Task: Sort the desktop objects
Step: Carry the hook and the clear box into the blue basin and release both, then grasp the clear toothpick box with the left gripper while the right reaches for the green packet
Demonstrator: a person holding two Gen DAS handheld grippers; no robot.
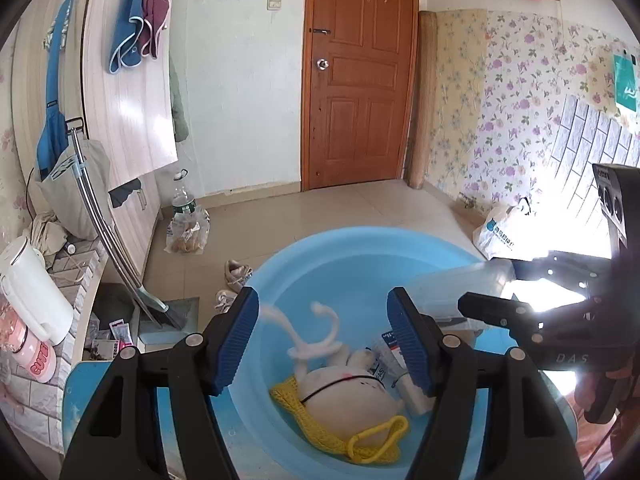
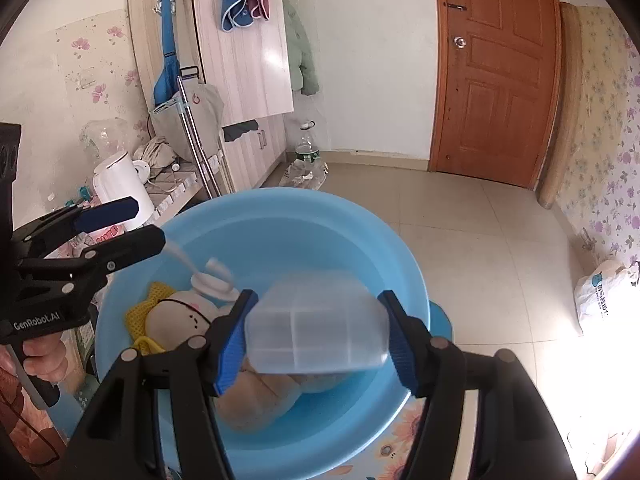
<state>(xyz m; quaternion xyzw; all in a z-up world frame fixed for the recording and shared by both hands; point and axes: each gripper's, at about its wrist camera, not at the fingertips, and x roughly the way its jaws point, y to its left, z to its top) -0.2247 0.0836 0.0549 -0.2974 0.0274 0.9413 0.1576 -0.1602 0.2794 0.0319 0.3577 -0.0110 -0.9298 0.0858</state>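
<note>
Right tongs point(image 2: 316, 336) clamp clear box point(image 2: 320, 320); left tongs point(image 1: 326, 340) gape, empty.

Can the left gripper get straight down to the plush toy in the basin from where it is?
Probably yes: the left gripper is open above the blue basin, nothing lies over the plush toy, and the right gripper holds the clear box off to the side.

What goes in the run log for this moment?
left tool: open, empty, over blue basin | right tool: shut on clear plastic box, above basin | in basin: plush toy, white cord
</note>
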